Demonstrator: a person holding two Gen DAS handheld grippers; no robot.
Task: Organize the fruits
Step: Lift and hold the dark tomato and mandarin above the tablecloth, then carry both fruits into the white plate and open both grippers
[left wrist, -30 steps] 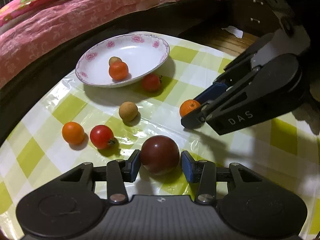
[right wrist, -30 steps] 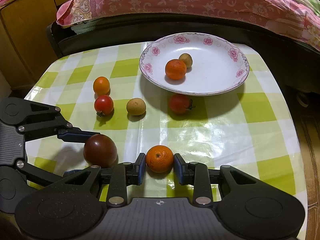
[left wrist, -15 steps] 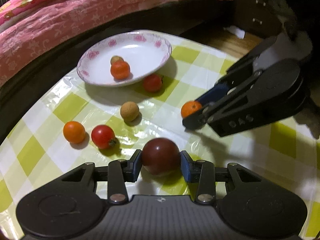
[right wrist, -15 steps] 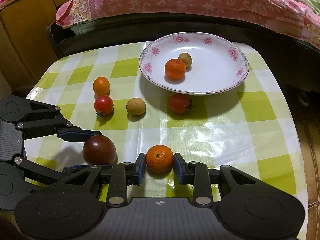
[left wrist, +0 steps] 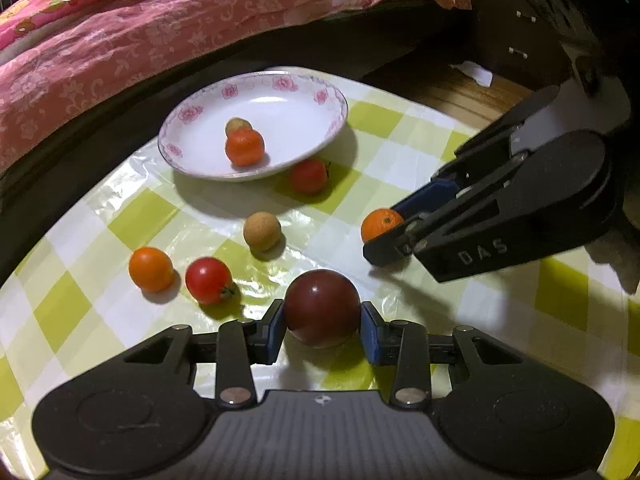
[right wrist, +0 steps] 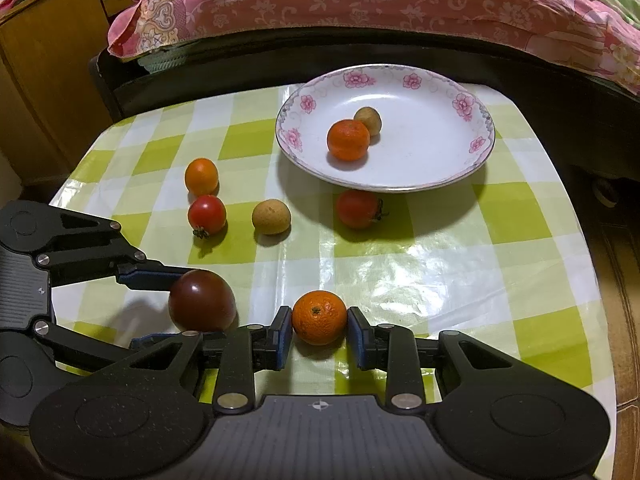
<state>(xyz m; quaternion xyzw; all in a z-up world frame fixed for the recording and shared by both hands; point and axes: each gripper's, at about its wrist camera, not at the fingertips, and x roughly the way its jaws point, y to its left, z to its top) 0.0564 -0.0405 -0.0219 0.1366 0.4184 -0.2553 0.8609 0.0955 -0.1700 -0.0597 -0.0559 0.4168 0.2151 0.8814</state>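
My left gripper (left wrist: 322, 326) is shut on a dark red plum (left wrist: 322, 307), held just above the checked tablecloth; it also shows in the right wrist view (right wrist: 202, 300). My right gripper (right wrist: 319, 336) has its pads against a small orange (right wrist: 319, 317) that rests on the cloth; the same orange shows in the left wrist view (left wrist: 381, 224). A white flowered plate (right wrist: 460, 168) at the back holds an orange (right wrist: 348, 140) and a tan longan (right wrist: 368, 120).
Loose on the cloth are an orange tomato (right wrist: 201, 176), a red tomato (right wrist: 207, 215), a tan longan (right wrist: 271, 216) and a red tomato (right wrist: 357, 208) by the plate's rim. A pink-quilted bed (right wrist: 360, 0) runs behind the table. A wooden cabinet (right wrist: 44, 60) stands at left.
My left gripper closed on the plum and lifted it slightly. My right gripper narrowed onto the small orange, which stays on the cloth.
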